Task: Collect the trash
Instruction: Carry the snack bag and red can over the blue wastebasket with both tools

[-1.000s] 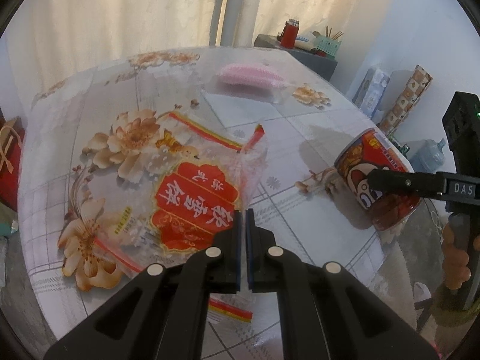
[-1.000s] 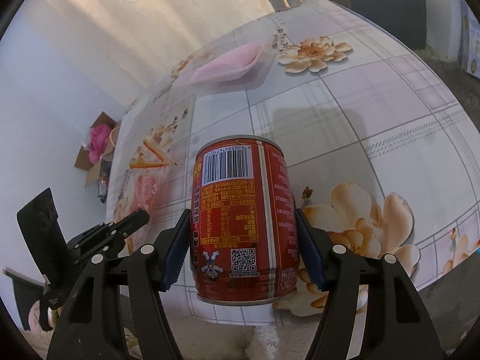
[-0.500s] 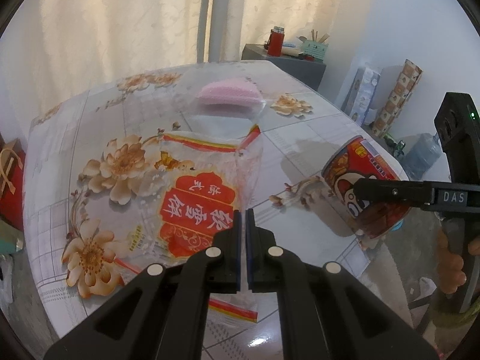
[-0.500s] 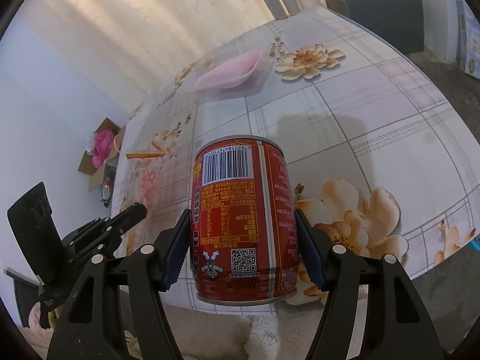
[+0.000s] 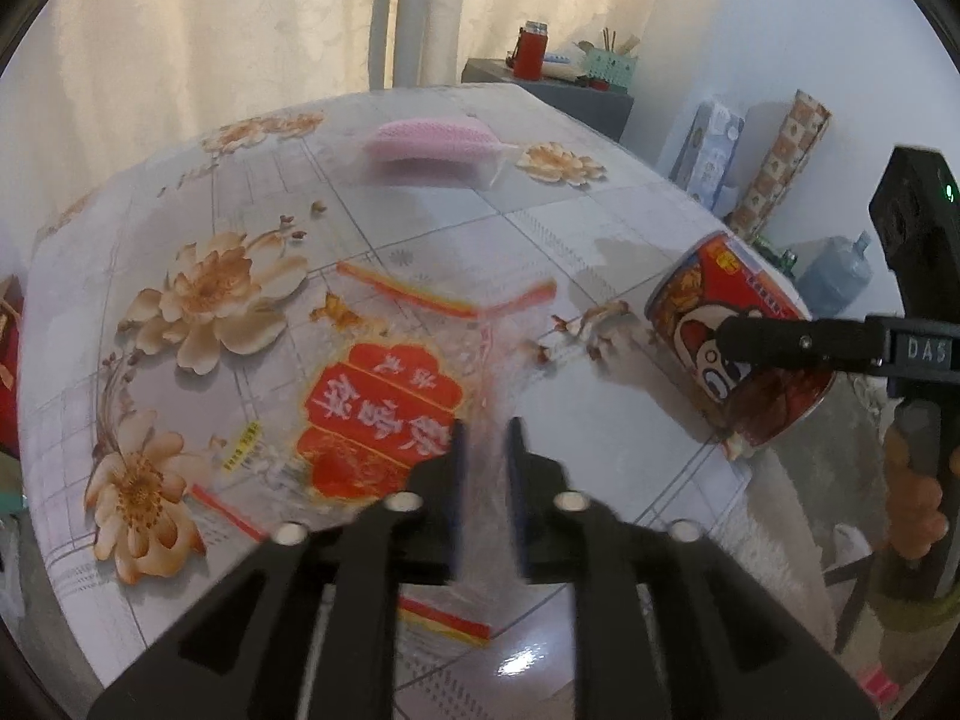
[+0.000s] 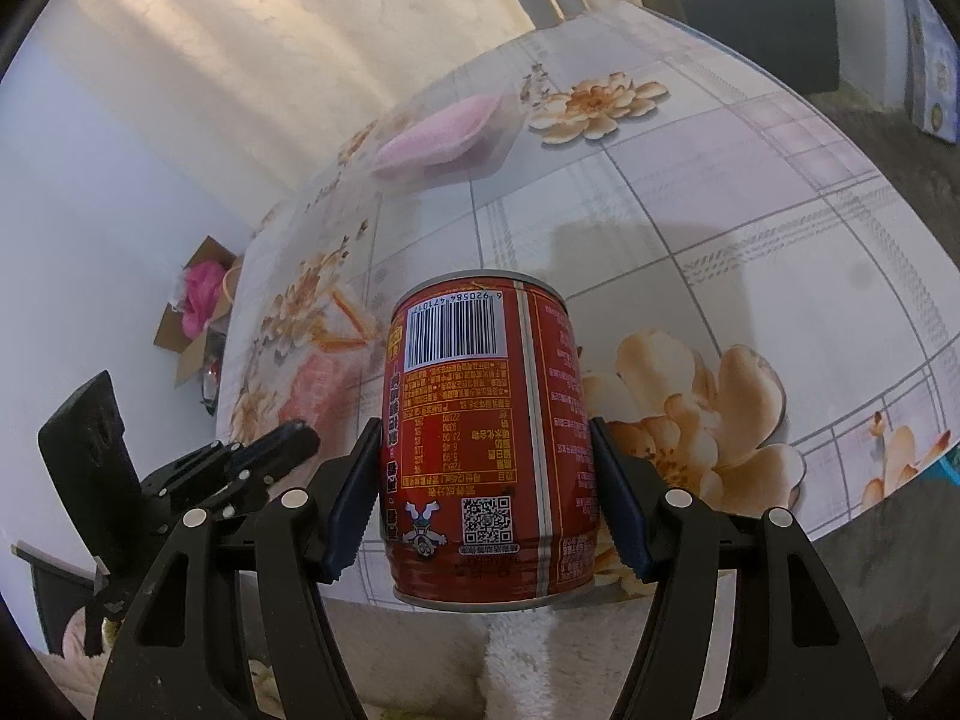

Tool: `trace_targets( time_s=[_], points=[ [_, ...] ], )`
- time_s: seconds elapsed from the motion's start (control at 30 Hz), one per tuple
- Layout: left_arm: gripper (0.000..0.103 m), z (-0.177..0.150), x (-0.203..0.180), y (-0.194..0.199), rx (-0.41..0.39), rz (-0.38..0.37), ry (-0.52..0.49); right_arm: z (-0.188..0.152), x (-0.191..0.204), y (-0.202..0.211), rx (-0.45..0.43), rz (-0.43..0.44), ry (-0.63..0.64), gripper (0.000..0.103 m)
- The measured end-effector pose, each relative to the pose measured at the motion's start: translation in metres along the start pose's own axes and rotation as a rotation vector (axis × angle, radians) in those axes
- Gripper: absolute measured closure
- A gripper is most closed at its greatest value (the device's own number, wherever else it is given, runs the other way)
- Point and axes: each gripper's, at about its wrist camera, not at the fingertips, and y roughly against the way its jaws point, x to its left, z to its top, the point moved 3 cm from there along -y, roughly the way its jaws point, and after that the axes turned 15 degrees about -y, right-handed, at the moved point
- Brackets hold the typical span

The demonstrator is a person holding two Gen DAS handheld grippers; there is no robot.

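The can [image 6: 489, 450], red and rigid, hangs over the table [image 6: 750, 240] edge, clamped at mid-body by the right gripper [image 6: 486, 498]; its smooth wall could slip. The bag [image 5: 384, 396] lies limp on the table, best pinched at a fold; left gripper [image 5: 485, 468] slightly parted, grasping nothing

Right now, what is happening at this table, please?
A person is collecting trash with two handheld grippers. The right gripper holds a red can between its jaws, near the table edge. The left gripper has its jaws slightly apart over a clear plastic bag with red print; whether it grips the bag is unclear. A pink item in a clear wrapper lies on the far side.
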Motion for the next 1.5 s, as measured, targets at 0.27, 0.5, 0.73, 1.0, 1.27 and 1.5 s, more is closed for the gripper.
trace_targets(
  time_s=[0.27, 0.5, 0.73, 1.0, 1.27, 1.5],
  points=[
    [0.060, -0.002, -0.001, -0.013, 0.048, 0.084, -0.060, -0.002, 0.003, -0.008, 0.017, 0.005, 0.002, 0.041],
    [0.091, -0.008, 0.011, -0.018, 0.051, 0.074, -0.009, -0.002, 0.001, -0.009, 0.018, 0.005, -0.006, 0.041],
    [0.101, -0.006, 0.016, -0.008, 0.021, 0.093, -0.004, -0.003, -0.001, -0.006, 0.012, 0.019, -0.018, 0.041],
    [0.102, 0.010, 0.012, 0.032, -0.071, 0.106, -0.018, -0.006, 0.000, 0.006, -0.014, 0.057, -0.026, 0.041],
    [0.102, 0.047, -0.021, 0.061, -0.140, 0.084, -0.100, -0.011, -0.013, 0.035, -0.070, 0.125, -0.072, 0.041],
    [0.102, 0.099, -0.079, 0.065, -0.211, -0.019, -0.209, -0.008, -0.057, 0.090, -0.174, 0.156, -0.151, 0.041]
  ],
)
